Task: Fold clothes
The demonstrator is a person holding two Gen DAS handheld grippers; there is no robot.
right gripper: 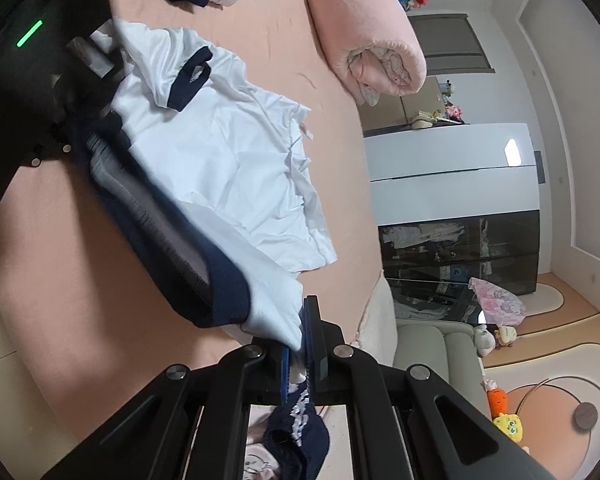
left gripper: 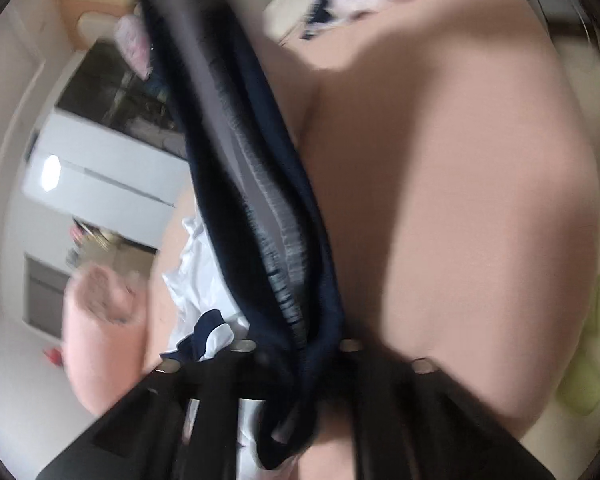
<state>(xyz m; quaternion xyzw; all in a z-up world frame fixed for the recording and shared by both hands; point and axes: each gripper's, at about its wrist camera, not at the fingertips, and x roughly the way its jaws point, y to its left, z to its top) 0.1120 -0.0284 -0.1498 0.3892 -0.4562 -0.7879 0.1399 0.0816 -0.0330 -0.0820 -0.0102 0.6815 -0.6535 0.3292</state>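
Evidently both grippers clamped navy collar (right gripper: 220,292) of white T-shirt (right gripper: 236,168): left gripper (left gripper: 300,356), right gripper (right gripper: 300,344) stretching neckline between fingers for folding.

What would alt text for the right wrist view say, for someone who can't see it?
The right gripper is shut on the edge of a white T-shirt with navy trim that lies spread over a pink bed. The left gripper holds the shirt's navy collar at upper left; a rolled pink blanket lies beyond.
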